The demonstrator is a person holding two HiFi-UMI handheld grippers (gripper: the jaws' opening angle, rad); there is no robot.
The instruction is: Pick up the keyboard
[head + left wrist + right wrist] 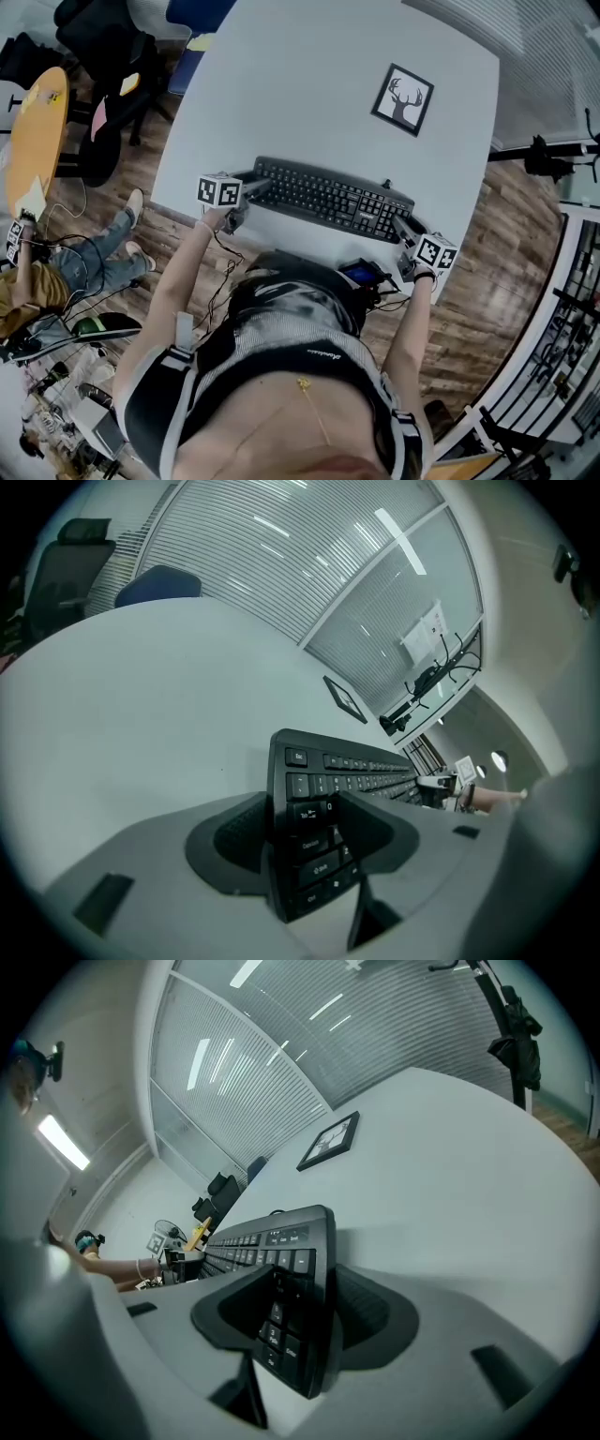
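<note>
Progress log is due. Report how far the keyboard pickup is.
Done: the left gripper has the keyboard's left end between its jaws, the right gripper the right end. In hand: the grasp; whether the jaws press on it is unclear. Left: the lift; in the head view the keyboard appears to lie on the table.

Both arms reach up the head view from the torso at the bottom, spread apart: the left arm [176,286] runs to the left gripper [251,190] left of centre, the right arm [411,323] to the right gripper [405,230] right of centre. Each gripper points forward and down, marker cube on top. Each has its jaws wide on one end of the keyboard [328,197], the outer pad against the far edge, the inner jaw over the keys
</note>
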